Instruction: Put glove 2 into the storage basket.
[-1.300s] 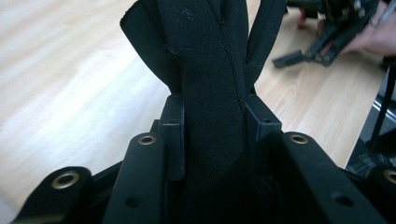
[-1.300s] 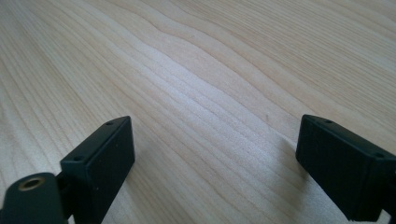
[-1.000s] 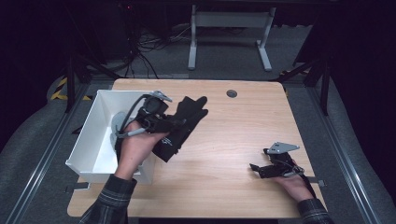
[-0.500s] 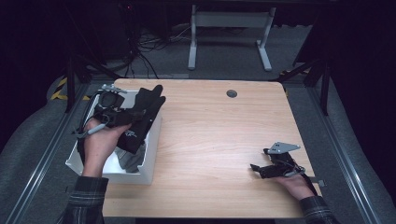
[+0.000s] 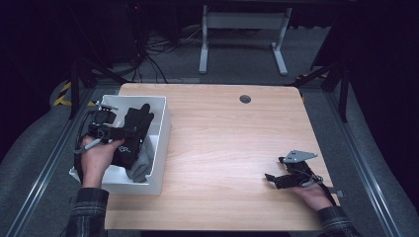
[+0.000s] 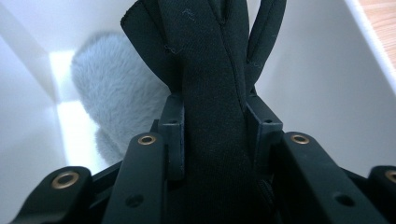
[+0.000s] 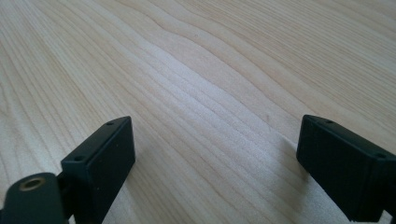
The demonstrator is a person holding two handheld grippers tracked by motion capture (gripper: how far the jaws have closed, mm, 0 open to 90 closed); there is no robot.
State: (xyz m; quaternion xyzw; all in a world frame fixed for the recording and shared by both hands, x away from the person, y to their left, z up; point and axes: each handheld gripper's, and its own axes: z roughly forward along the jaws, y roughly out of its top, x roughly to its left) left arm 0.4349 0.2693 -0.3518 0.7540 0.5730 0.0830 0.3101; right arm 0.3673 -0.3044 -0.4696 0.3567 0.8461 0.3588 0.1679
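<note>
Left gripper point(image 5: 129, 132): clamped on a black glove point(image 5: 134, 131), its pads pressing the fabric from both sides; it sits over the white bin point(image 5: 163, 128) at the table's 9 o'clock edge.
Glove: hangs inside the bin, its fingers pointing toward 12 o'clock in the left gripper view.
Grey fuzzy cloth point(image 6: 112, 93): lies in the bin, at about 10 o'clock from the glove in the left gripper view.
Right gripper point(image 5: 272, 178): jaws wide apart, nothing between them, low over the wooden table point(image 5: 227, 148) near its 4 o'clock corner.
</note>
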